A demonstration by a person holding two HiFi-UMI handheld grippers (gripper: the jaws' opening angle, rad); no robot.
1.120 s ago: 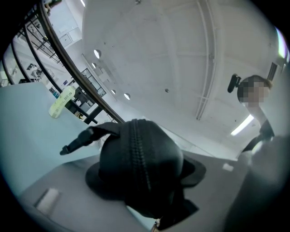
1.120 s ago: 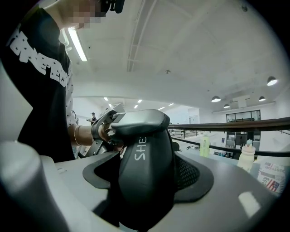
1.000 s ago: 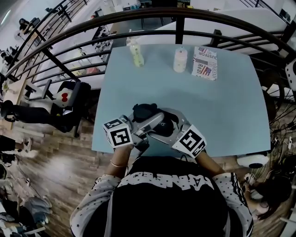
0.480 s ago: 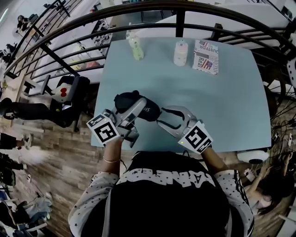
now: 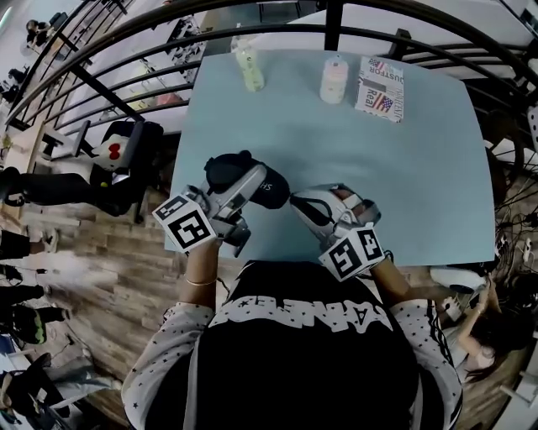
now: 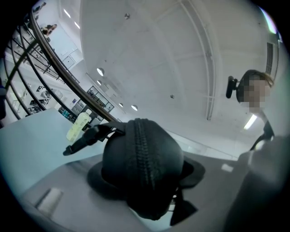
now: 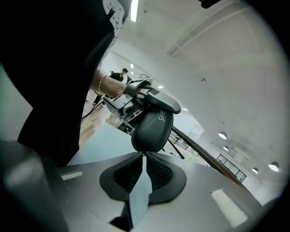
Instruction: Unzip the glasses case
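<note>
Pale blue table (image 5: 336,151), black railing (image 5: 334,21) — wood floor (image 5: 109,277)

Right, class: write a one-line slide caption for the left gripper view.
Left tongs clamp a black glasses case, zip facing the camera, with the pale blue table behind.

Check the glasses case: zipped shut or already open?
Zipped shut: in the left gripper view the glasses case shows its zipper closed along the whole visible seam.

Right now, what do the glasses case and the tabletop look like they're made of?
Glasses case: probably a stiff shell under black matte fabric; it keeps a rounded form, zipper teeth run along it. Tabletop: perhaps pale-blue laminate or painted board; flat, even, faintly sheened.
</note>
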